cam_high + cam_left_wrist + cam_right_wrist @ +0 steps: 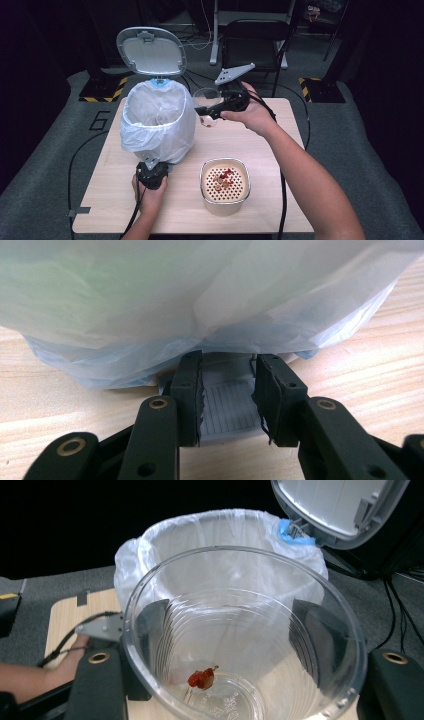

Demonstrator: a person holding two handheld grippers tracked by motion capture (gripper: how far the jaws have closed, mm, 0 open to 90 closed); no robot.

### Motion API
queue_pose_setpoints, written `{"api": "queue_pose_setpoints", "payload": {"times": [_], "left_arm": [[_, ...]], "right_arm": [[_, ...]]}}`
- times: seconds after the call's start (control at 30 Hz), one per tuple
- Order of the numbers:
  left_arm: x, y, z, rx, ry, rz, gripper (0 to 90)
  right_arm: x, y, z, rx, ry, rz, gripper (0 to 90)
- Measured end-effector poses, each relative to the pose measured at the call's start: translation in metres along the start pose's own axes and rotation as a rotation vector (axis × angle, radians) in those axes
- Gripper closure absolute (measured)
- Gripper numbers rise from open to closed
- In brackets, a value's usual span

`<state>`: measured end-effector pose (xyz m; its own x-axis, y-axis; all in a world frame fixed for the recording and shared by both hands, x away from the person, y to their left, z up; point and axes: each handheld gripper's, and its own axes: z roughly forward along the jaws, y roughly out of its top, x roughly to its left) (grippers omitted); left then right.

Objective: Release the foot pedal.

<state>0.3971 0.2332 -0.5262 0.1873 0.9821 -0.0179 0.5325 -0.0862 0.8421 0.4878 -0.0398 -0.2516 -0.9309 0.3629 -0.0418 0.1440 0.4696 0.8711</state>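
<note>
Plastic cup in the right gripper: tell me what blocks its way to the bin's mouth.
Nothing visible does. The plastic cup, clamped in the right gripper, hangs beside the lined bin. The lid is swung up, and the left gripper is pressing the pedal.

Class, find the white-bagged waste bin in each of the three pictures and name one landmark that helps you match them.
High view: the waste bin stands left of centre on the table, lid up.
Left gripper view: its bag fills the top, right above the jaws shut on the bin's grey pedal.
Right gripper view: upper middle, behind the clear cup.
Shared landmark: the white bag.
</note>
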Motion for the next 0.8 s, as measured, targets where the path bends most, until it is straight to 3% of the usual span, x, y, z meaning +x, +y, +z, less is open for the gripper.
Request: {"api": "queue_pose_setpoints", "payload": {"times": [0.5, 0.53, 0.8], "left_arm": [[0.000, 0.001, -0.001, 0.015, -0.001, 0.004, 63.9], [0.000, 0.000, 0.000, -0.002, 0.002, -0.001, 64.0], [0.000, 0.000, 0.000, -0.001, 0.001, -0.002, 63.9]], "right_arm": [[0.007, 0.047, 0.035, -0.010, 0.009, -0.005, 33.0], [0.008, 0.050, 0.038, -0.009, 0.014, -0.008, 32.9], [0.008, 0.063, 0.059, -0.007, 0.011, 0.009, 32.4]]}}
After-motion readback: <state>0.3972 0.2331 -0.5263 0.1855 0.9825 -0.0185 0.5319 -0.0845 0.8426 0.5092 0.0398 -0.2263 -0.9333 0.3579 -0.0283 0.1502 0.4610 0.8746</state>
